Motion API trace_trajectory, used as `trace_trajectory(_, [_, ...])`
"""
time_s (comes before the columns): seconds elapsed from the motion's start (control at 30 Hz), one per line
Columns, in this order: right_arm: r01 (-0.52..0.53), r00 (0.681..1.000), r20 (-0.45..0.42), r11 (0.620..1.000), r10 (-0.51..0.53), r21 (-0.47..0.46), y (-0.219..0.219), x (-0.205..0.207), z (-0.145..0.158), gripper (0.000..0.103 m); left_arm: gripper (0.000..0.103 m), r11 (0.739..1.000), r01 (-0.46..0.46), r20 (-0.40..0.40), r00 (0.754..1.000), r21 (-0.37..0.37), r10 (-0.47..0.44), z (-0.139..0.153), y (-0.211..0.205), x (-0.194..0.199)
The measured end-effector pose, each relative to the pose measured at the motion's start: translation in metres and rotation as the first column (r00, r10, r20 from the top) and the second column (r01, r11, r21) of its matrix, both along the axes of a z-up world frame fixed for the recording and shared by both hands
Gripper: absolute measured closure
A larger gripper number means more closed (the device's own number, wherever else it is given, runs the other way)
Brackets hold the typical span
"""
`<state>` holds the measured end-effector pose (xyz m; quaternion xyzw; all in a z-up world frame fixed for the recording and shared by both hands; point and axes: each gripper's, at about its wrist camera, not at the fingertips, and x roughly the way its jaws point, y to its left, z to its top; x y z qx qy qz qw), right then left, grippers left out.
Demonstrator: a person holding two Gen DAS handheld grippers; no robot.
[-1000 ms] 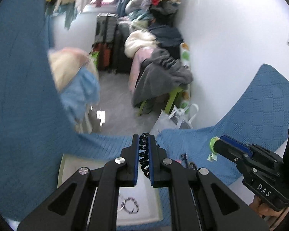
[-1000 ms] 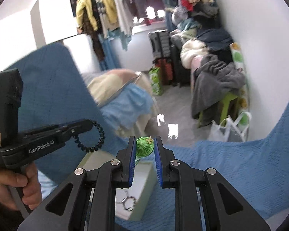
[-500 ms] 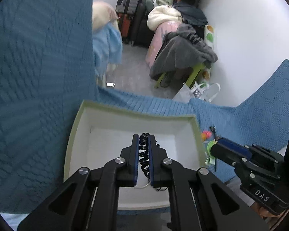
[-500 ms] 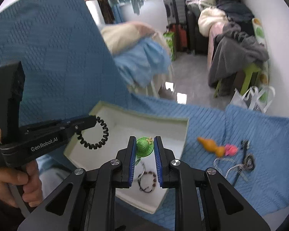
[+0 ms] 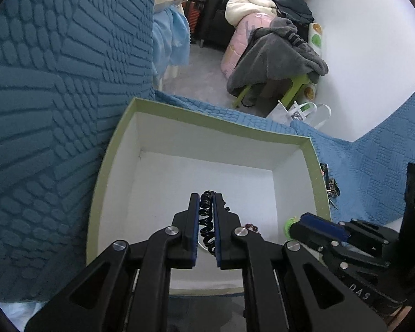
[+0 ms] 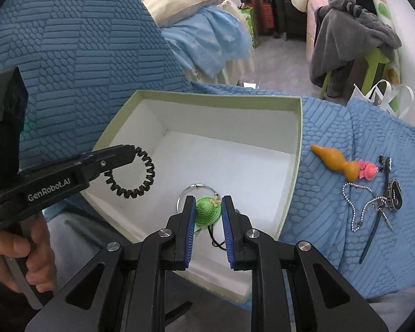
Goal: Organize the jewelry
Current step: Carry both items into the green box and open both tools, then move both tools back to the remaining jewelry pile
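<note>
Both grippers have descended over the pale-green-rimmed white cardboard box (image 6: 297,149), frame centre. My left gripper (image 5: 206,222) grasps the black spiral hair tie (image 6: 131,174); my right gripper (image 6: 207,215) clamps the green crocheted hat charm (image 6: 206,210). Lower both near the floor before releasing.

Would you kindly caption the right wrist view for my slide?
Right gripper holds a green charm over the box; left gripper holds a coil tie.

Home bedroom: bed (image 6: 207,36), piled clothes (image 6: 348,36).
</note>
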<state>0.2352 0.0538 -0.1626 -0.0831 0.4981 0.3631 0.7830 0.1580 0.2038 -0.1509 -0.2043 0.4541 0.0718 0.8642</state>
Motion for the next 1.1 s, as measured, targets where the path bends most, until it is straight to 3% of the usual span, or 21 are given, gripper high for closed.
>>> trace_trajectory(0.07, [0.012,1.000,0.000,1.000,-0.012,0.004,-0.002,0.003,0.006,0.072,0.085,1.000,-0.003,0.000,1.000,-0.009,0.003,0.002,0.001,-0.001])
trace_trajectory(0.13, [0.004,1.000,0.003,0.999,-0.004,0.045,-0.004,0.004,0.013,0.068,0.061,1.000,-0.016,0.005,1.000,-0.004,0.016,0.007,0.001,-0.003])
trace_trajectory(0.27, [-0.026,0.998,0.060,0.998,0.023,0.063,-0.006,0.000,0.037,0.068,0.055,1.000,-0.021,0.028,0.999,0.003,0.021,0.019,-0.002,-0.002])
trace_trajectory(0.37, [-0.026,0.996,0.091,0.995,0.017,0.100,-0.013,-0.001,0.059,0.068,0.042,0.999,-0.027,0.065,0.998,0.018,0.025,0.035,-0.004,-0.006])
trace_trajectory(0.77, [0.037,0.954,0.284,0.979,-0.094,0.199,-0.065,-0.008,0.143,0.068,0.039,0.996,-0.010,0.211,0.978,0.088,-0.009,0.104,-0.042,-0.022])
trace_trajectory(1.1, [0.145,0.917,0.335,0.962,-0.218,0.230,-0.130,-0.001,0.154,0.068,0.039,0.996,0.042,0.254,0.965,0.075,-0.060,0.118,-0.089,-0.009])
